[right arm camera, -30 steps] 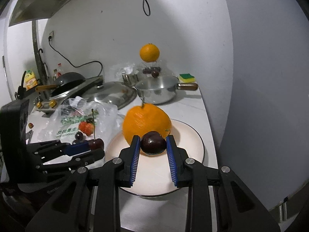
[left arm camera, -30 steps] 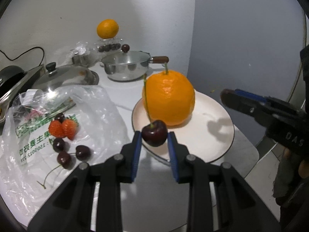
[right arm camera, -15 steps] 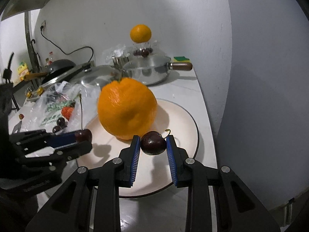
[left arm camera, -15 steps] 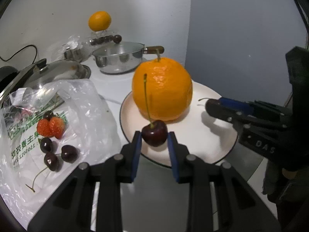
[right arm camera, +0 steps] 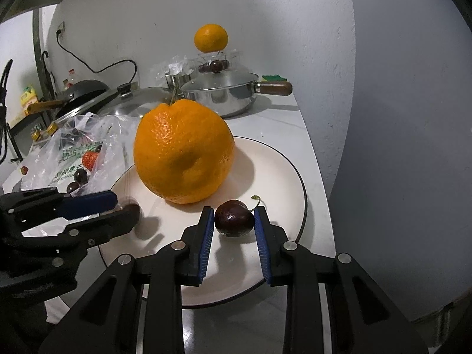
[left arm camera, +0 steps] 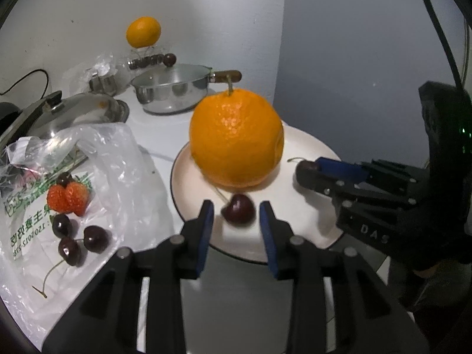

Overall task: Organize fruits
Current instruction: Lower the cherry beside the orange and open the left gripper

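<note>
Left gripper (left arm camera: 236, 221) jaws opening, dark red cherry (left arm camera: 238, 213) loose between pads, dropping onto near edge of white round plate (left arm camera: 309, 144) beside big orange (left arm camera: 236, 138). Right gripper (right arm camera: 234, 221) clamped on second dark cherry (right arm camera: 234, 218), low over plate's near-right. Step: placing cherries. Next: release right, then fetch remaining cherries from clear plastic bag (left arm camera: 124, 159) at left.

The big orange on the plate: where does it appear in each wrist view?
Left wrist view: the big orange sits centre, at the plate's far-left part.
Right wrist view: it sits left of centre.
Shared landmark: the steel pot behind.
</note>
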Motion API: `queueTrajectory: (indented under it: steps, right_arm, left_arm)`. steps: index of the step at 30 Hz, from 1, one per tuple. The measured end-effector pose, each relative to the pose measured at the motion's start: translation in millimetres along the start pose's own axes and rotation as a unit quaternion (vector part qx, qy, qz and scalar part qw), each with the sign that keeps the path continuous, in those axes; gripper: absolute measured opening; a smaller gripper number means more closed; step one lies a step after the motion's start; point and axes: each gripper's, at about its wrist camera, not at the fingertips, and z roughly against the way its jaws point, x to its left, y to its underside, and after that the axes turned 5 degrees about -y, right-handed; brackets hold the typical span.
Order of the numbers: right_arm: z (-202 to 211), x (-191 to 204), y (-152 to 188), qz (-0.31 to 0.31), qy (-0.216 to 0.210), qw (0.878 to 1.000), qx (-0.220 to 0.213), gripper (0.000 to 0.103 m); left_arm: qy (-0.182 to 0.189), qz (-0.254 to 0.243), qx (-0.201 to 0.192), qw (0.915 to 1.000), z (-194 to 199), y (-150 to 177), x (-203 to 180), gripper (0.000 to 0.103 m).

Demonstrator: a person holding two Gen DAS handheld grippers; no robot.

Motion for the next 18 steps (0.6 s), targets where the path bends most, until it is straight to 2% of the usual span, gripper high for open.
queueTrajectory:
  steps: [5, 6, 8, 9, 18]
  right_arm:
    - [1, 3, -1, 0.002, 0.006, 1.000, 0.004, 0.030]
    - [2, 5, -2, 0.003, 0.007, 1.000, 0.004, 0.034]
    - [4, 7, -3, 0.004, 0.009, 1.000, 0.001, 0.044]
    - [5, 8, -4, 0.004, 0.011, 1.000, 0.000, 0.045]
    - [18, 28, -14, 0.016, 0.014, 1.000, -0.015, 0.045]
  left_arm:
    - [0.002, 0.003, -0.005, 1.0000, 3, 1, 3, 0.035]
    - [0.002, 0.005, -0.006, 1.0000, 5, 2, 4, 0.037]
    - [0.004, 0.007, -0.010, 0.9999, 8, 2, 7, 0.048]
    - [0.006, 0.010, -0.014, 0.9998, 10, 2, 9, 0.052]
    - [-0.005, 0.028, -0.037, 0.9989, 33, 1, 30, 0.053]
